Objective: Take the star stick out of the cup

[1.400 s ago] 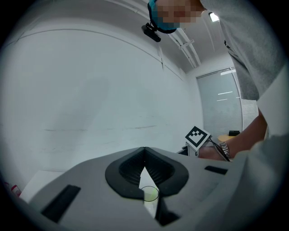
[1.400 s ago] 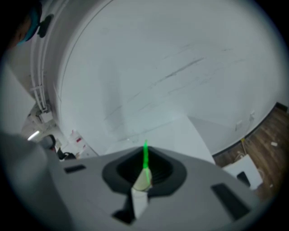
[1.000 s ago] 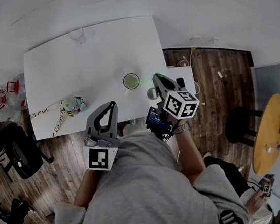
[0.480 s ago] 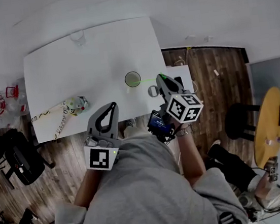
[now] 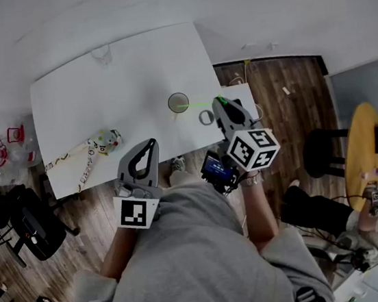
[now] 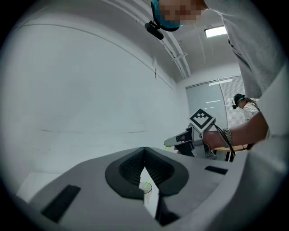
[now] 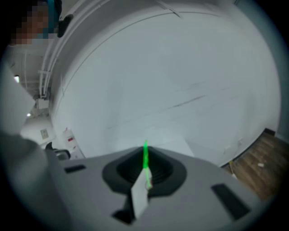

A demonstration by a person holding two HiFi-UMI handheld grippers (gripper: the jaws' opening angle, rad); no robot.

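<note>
A clear cup (image 5: 178, 103) stands on the white table (image 5: 99, 96) near its right side. A thin green star stick (image 5: 200, 102) slants from the cup's mouth to my right gripper (image 5: 222, 102), which is shut on its upper end. In the right gripper view the stick (image 7: 145, 159) pokes up between the shut jaws of the right gripper (image 7: 145, 168). The stick's far end is still over or in the cup (image 6: 145, 187); no star shows. My left gripper (image 5: 149, 145) hangs shut and empty over the table's front edge.
A small toy with a patterned strap (image 5: 103, 141) lies at the table's front left. A clear glass (image 5: 101, 53) stands at the back. A ring-shaped thing (image 5: 206, 117) sits by the right gripper. A dark chair (image 5: 32, 216), black stool (image 5: 321, 160) and yellow round table (image 5: 358, 152) stand around.
My right gripper has drifted slightly right, away from the cup, with the green stick in it. The left gripper has stayed put.
</note>
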